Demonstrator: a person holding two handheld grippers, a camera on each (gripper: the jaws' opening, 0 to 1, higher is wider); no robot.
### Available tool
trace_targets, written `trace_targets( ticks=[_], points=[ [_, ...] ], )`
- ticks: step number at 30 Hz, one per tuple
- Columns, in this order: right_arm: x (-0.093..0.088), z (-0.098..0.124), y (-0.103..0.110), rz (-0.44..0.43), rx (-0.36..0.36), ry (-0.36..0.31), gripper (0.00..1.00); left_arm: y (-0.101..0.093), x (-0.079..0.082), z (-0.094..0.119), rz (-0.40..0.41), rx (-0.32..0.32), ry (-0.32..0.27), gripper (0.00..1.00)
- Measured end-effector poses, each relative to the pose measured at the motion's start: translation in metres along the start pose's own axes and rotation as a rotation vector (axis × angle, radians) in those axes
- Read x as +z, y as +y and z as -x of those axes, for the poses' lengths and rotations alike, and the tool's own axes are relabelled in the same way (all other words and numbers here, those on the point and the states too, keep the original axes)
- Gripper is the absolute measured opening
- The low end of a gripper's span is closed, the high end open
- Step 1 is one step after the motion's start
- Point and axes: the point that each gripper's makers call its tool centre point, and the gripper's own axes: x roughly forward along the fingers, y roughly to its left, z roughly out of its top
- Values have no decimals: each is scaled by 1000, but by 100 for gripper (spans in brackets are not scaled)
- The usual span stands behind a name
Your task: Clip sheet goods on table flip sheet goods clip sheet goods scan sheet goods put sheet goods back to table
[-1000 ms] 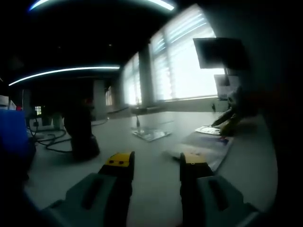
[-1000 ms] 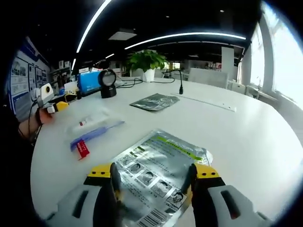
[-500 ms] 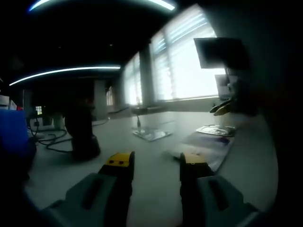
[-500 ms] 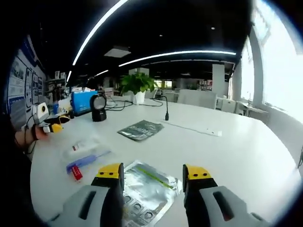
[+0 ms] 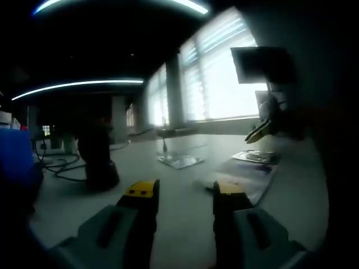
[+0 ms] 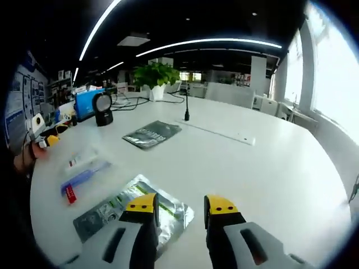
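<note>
Your right gripper (image 6: 178, 203) hangs just above the white round table (image 6: 269, 168) with its yellow-tipped jaws parted and nothing between them, their tips over the near end of a silvery sheet pack (image 6: 130, 208) that lies flat near the table's near edge. The right gripper view, brightly lit, lays out the rest of the tabletop: a second, darker foil pack (image 6: 151, 134) flat toward the middle, a toothbrush package (image 6: 83, 171) with blue and red parts lying toward the left edge, a black scanner on a stand (image 6: 102, 109) farther back on the left with a blue box (image 6: 87, 102) behind it, a thin gooseneck microphone (image 6: 186, 109) standing upright near the far middle, and a potted plant (image 6: 153, 77) at the far edge. At that view's left edge your other hand holds the left gripper low by the table's rim. The left gripper view is far darker: your left gripper (image 5: 184, 193) sits low over the table, jaws open and empty, the scanner's dark silhouette (image 5: 95, 154) to the left, the foil pack (image 5: 179, 161) ahead against bright windows, the toothbrush package (image 5: 247, 175) just right of the jaws, and, beyond it, the right gripper's yellow tips (image 5: 259, 131) raised over the silvery pack (image 5: 257, 156).
</note>
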Motion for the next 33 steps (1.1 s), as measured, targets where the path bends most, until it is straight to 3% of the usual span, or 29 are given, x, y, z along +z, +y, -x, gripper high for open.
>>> trace_targets(
  ticks=[6, 12, 18, 25, 33],
  points=[
    [-16, -6, -2, 28, 7, 58, 28, -1, 0, 0, -1, -4, 1, 31],
    [-19, -13, -1, 54, 11, 75, 28, -1, 0, 0, -2, -4, 0, 31],
    [-25, -7, 6, 13, -15, 96, 23, -1, 0, 0, -2, -2, 0, 31],
    [-26, -6, 23, 30, -1, 96, 16, -1, 0, -1, -3, -3, 3, 31],
    [-28, -2, 35, -51, -1, 100, 10, -1, 0, -1, -6, -3, 3, 31]
  ],
)
